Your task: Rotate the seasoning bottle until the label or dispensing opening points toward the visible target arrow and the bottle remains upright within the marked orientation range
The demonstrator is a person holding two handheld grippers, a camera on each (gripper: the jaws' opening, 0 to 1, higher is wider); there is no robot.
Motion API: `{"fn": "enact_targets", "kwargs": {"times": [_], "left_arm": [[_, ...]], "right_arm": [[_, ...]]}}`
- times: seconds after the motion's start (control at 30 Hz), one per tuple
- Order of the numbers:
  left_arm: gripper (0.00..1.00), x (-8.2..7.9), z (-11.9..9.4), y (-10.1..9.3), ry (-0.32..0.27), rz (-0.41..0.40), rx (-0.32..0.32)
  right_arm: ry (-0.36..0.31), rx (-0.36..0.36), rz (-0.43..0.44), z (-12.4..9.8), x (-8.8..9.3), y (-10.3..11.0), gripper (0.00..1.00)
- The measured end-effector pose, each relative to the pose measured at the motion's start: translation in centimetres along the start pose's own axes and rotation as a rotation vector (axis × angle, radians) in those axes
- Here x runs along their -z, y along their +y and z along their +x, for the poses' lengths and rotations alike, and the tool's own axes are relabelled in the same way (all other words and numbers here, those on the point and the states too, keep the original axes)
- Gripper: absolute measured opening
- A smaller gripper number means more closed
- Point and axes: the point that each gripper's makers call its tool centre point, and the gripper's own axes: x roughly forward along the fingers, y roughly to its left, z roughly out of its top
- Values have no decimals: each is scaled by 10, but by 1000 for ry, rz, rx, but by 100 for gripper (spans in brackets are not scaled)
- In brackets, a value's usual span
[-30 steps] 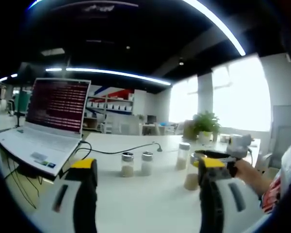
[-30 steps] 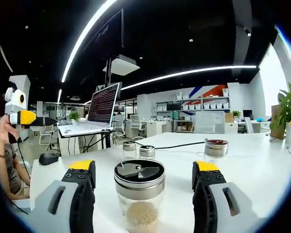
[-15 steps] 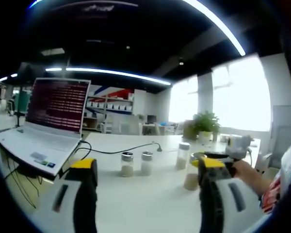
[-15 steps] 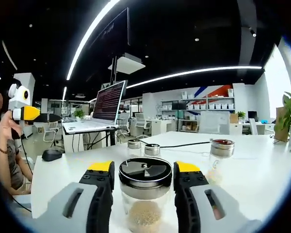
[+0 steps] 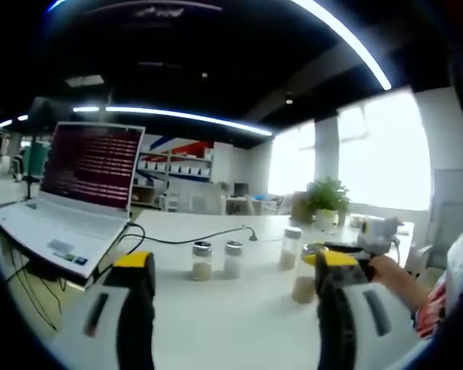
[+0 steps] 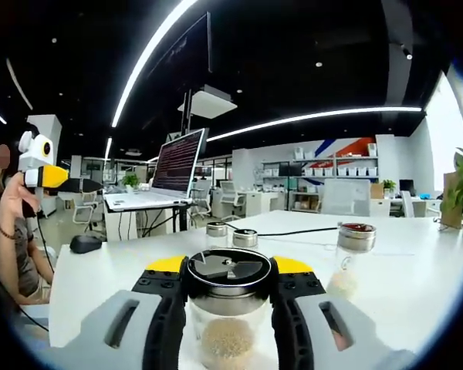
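Right tool [image 6: 228, 285]: jaws closed against the metal lid of the seasoning bottle [image 6: 228, 324], one on each side just under the rim. The bottle is a clear glass jar with pale granules in the bottom, standing upright on the white desk [image 6: 417, 285] near the edge closest to the person. The lid top carries a dark dial with wedge-shaped dispensing openings. No label is legible. No target arrow or marked range can be made out on the desk in either view.

Left tool [image 5: 228, 308]: jaws spread wide, holding nothing, hovering above the desk well apart from the bottles. In the left gripper view the gripped bottle [image 5: 305, 281] sits toward the desk's right end, with the hand [image 5: 390, 270] behind it.

Other items: two small shakers [image 6: 230, 235] side by side mid-desk, a taller jar [image 6: 353, 250] with a red-lined lid to their right, a laptop [image 5: 73, 204] at the left end, a black cable [image 5: 193, 237], a potted plant [image 5: 328, 200] at the far edge.

Assessment of the step: the grip appears seated, so the turn is in hand. Recommend:
- Rotate about the bottle's own vertical axis; keep the base flat on the desk.
- Hold pressure even, since polished metal may slip between the jaws.
- Turn slowly, reading the dial openings as the heading reference.
- Avoid sideways drag toward the neighbouring jars.
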Motion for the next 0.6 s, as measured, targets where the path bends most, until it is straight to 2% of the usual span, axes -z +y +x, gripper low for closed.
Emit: {"fn": "enact_targets", "kwargs": {"times": [0.3, 0.4, 0.6], "left_arm": [[91, 2, 1, -1, 7, -1, 6], [91, 1, 0, -1, 3, 0, 4], [90, -8, -1, 1, -41, -52, 10]], "right_arm": [[-3, -27, -1, 0, 0, -1, 41], [-3, -55, 1, 0, 0, -1, 41], [-3, -86, -2, 0, 0, 0, 41]]}}
